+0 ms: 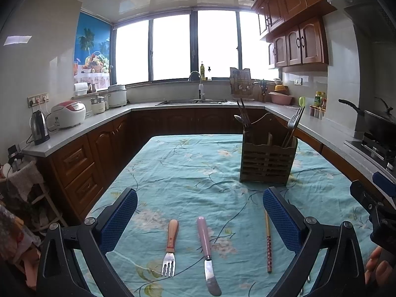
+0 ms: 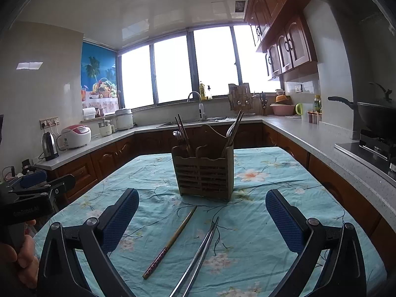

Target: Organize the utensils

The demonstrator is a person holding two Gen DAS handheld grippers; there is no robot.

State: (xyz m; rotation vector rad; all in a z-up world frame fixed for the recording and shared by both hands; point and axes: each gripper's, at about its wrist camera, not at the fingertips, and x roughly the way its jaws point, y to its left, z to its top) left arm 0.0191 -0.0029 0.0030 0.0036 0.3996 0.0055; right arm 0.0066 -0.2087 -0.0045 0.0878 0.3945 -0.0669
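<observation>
Gaping left tongs (image 1: pixel 200 219), fork (image 1: pixel 170 247), knife (image 1: pixel 207 252)

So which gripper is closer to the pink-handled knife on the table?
Left. The left gripper hangs open directly over the pink-handled knife, which lies between its fingers. The right gripper is off to the side, over the metal chopsticks.

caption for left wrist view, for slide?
Open left tool above a fork, butter knife and chopstick on the floral tablecloth; wooden utensil holder beyond.
</observation>
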